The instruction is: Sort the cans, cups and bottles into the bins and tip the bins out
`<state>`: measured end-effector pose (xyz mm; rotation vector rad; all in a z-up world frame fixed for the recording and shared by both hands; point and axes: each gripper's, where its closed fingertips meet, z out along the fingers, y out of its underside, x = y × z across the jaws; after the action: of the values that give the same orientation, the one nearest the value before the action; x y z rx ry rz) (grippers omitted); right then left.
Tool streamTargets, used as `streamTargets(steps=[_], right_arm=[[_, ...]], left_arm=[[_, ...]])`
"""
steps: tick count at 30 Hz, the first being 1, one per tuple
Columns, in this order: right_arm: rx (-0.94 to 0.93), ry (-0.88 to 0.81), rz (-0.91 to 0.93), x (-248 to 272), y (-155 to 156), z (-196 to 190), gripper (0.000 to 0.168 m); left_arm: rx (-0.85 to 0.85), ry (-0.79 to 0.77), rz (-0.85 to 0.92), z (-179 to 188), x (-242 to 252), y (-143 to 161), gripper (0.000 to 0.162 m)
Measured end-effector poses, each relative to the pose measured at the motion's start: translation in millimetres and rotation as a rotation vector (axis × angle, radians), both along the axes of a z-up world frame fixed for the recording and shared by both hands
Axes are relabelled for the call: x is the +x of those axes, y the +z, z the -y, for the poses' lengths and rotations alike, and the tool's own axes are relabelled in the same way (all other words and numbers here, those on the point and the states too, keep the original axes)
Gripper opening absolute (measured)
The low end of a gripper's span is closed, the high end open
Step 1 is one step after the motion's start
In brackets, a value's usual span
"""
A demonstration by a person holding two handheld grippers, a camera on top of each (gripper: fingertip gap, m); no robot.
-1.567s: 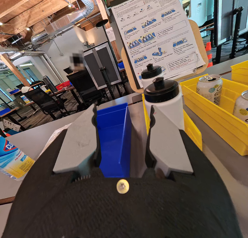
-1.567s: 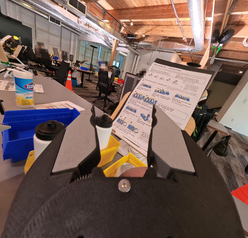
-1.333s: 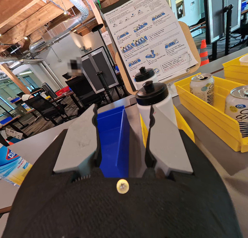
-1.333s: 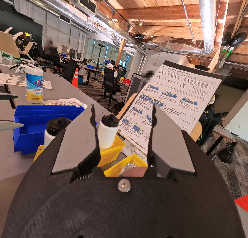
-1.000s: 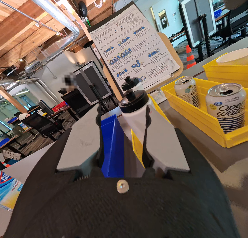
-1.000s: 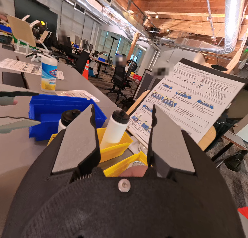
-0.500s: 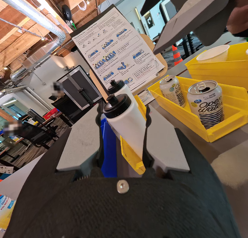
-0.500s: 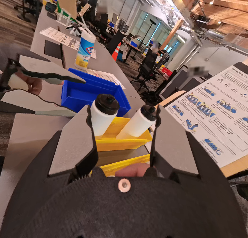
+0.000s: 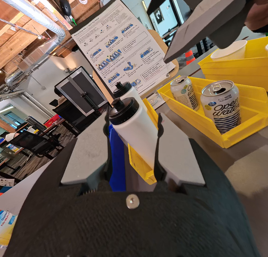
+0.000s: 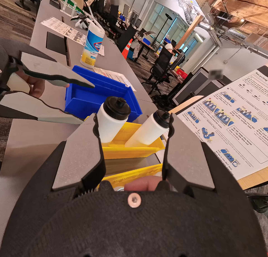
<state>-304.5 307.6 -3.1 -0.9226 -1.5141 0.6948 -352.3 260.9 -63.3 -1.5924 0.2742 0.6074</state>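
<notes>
Left wrist view: beyond the near yellow bin [image 9: 141,165], a blue bin [image 9: 116,151] edge-on just to its left, an instruction sheet [image 9: 120,47] propped on a wooden board behind it. To that bin's right, on the grey desk [image 9: 239,160], a second yellow bin [image 9: 206,128] with two upright cans [image 9: 221,106], then a third yellow bin [image 9: 232,70] farther back with a white paper cup [image 9: 230,51]. Right hand-held gripper [image 9: 206,25] overhead at top right, above the cup bin. Left hand-held gripper [image 9: 132,120] spread apart, gripping nothing; a tilted white bottle with black cap [image 9: 133,126] showing between its fingers, leaning in the near yellow bin, second bottle [image 9: 126,90] behind it.

Right wrist view: right hand-held gripper [image 10: 132,119] spread apart, empty, looking down on the same near yellow bin [image 10: 130,152]; both white bottles [image 10: 111,119] leaning inside, framed between the fingers but apart from them. Beyond that bin, the blue bin [image 10: 92,96]; farther along the desk [image 10: 33,135], a wipes canister [image 10: 92,44] and papers. Left hand-held gripper [image 10: 84,103] coming in from the left, wide apart, tips near the blue bin's front. Instruction sheet [image 10: 232,126] right of the bottle bin; rim of the can bin [image 10: 130,176] nearest.
</notes>
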Motion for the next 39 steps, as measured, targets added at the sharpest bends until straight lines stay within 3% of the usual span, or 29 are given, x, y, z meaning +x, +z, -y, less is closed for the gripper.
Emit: streamTargets(steps=[1,17,28,39], right_arm=[[0.001,0.0,0.002,0,-1,0,0.097],[0.022,-0.013,0.029,-2,-7,-3,0.096],[0.029,-0.009,0.044,-4,-12,1,0.096],[0.027,0.034,0.16,-19,-44,14,0.099]], left_arm=[[-0.013,-0.001,0.003,-1,0,-3,0.066],[-0.127,-0.007,0.043,-19,-7,-39,0.066],[-0.124,-0.003,0.036,-18,-8,-38,0.066],[-0.109,0.008,0.027,-14,-10,-33,0.066]])
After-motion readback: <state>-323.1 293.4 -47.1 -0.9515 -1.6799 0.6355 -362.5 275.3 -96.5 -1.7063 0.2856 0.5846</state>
